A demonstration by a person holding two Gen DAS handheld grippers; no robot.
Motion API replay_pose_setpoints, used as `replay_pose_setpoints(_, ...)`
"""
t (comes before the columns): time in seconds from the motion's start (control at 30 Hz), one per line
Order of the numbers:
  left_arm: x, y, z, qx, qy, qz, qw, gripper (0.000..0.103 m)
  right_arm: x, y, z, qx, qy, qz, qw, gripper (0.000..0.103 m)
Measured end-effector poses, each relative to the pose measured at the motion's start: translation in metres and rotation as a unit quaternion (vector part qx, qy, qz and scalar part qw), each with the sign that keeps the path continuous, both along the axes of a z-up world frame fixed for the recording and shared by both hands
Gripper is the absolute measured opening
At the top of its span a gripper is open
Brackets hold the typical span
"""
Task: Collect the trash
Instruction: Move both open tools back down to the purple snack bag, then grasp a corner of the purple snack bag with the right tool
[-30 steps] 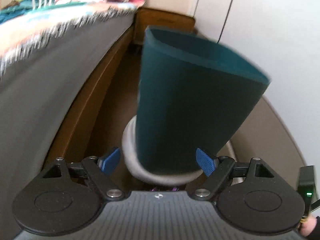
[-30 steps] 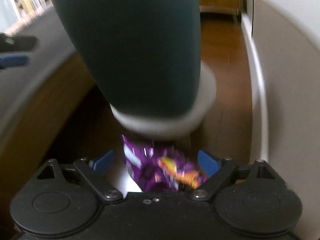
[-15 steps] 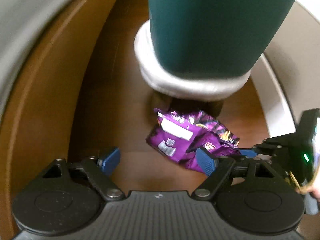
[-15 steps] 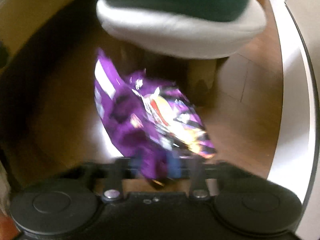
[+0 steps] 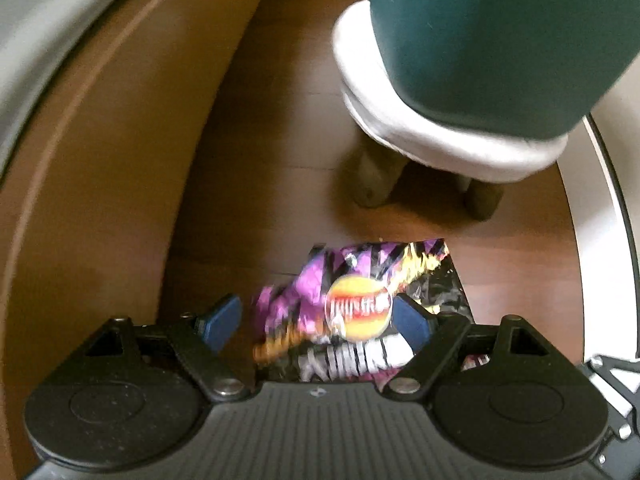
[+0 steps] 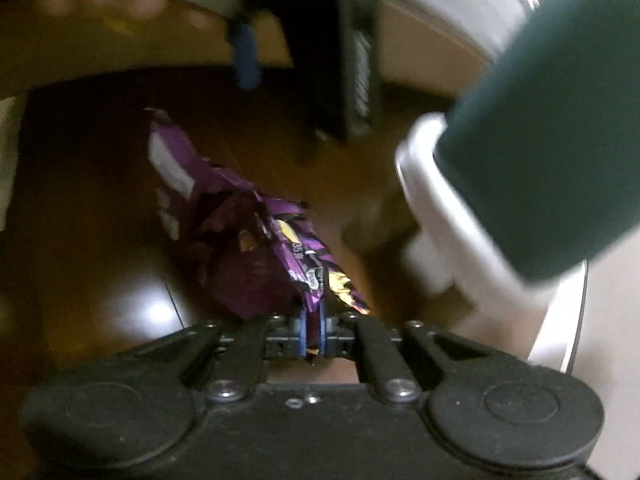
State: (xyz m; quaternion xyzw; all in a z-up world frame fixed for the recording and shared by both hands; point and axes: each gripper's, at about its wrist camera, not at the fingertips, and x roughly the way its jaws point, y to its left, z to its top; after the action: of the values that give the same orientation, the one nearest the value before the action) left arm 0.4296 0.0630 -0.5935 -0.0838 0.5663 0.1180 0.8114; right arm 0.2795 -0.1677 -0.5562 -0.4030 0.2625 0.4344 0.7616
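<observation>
A crumpled purple snack bag (image 5: pixel 360 300) with an orange and yellow logo sits low over the brown wooden floor. My right gripper (image 6: pixel 313 334) is shut on the near edge of the bag (image 6: pixel 256 248) and holds it up. My left gripper (image 5: pixel 316 324) is open, its blue pads on either side of the bag, not closed on it. A dark teal bin (image 5: pixel 500 36) with a white base stands just beyond, at the upper right in the right wrist view (image 6: pixel 560 152).
A wooden bed frame (image 5: pixel 100 168) curves along the left, with the grey mattress edge above it. A white wall and baseboard (image 5: pixel 600 208) run along the right. The bin's base (image 5: pixel 440 140) rests on short wooden legs. The left gripper's body (image 6: pixel 348 52) and a hand show at the top of the right wrist view.
My right gripper closed on the purple bag and lifted it. My left gripper tilted down from the bin toward the floor and came in around the bag.
</observation>
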Motion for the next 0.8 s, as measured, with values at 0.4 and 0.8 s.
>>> replay_pose_setpoints(0.4,-0.021,-0.008,0.066,-0.003,-0.094,-0.114,0.9890,0.083,0.049,-0.046,0.066,0.095,0.077,-0.158,0.980,0.005)
replay_pose_setpoints(0.8,-0.050,-0.003,0.187,-0.049,-0.213,-0.132,0.9668,0.083,0.039,-0.076,0.200,0.216,0.070,-0.225,0.948,0.000)
